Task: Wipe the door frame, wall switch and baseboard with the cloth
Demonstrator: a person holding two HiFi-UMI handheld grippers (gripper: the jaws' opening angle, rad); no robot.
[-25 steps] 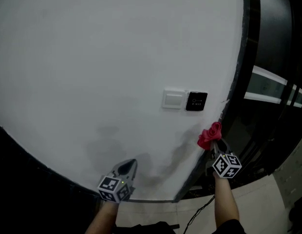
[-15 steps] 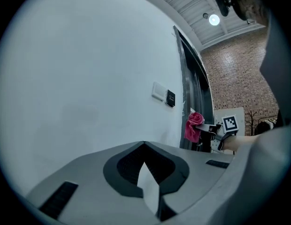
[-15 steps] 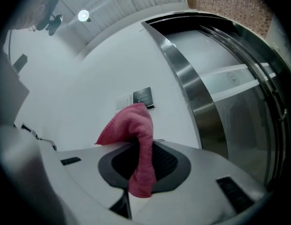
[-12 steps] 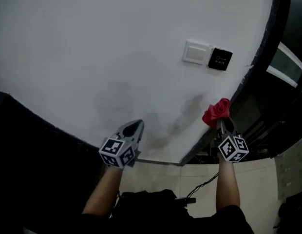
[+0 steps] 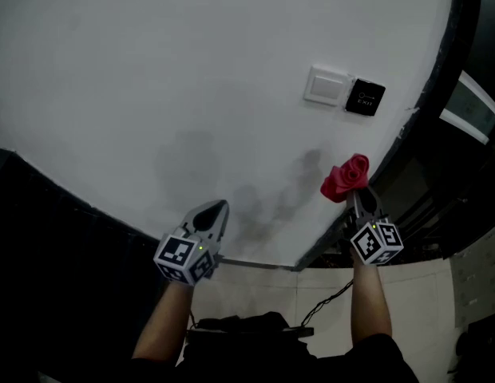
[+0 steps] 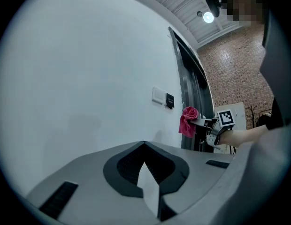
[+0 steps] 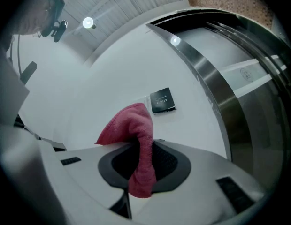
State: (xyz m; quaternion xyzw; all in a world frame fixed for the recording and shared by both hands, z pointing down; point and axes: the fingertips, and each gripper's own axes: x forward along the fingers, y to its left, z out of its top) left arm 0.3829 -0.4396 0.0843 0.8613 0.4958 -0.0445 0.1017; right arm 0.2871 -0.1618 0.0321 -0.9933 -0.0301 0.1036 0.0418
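Left gripper (image 5: 215, 208): closed on nothing, tips pointing at the wall (image 5: 136, 70) low down, short of touching as far as I can tell.
Grey patches (image 5: 267, 202): on the wall between my two grippers; shadow or dirt, cannot tell.
Wall switch (image 5: 326, 85): white plate, no print legible.
Black plate (image 5: 365, 97): just right of the switch, reads "EXIT" under a small symbol.
Cloth (image 5: 346, 175): red, bunched, below the two plates, near the wall's right edge.
Right gripper (image 5: 354, 193): clamped on a fold of the cloth; one end hangs loose between the jaws.
Door frame (image 5: 433, 102): dark strip just right of the cloth.
Baseboard: foot of the wall too dim to make out.
Risk 1: the grip is on a fold only; pressing hard could drag the cloth free.
Risk 2: wiping across the plates could press the EXIT button.
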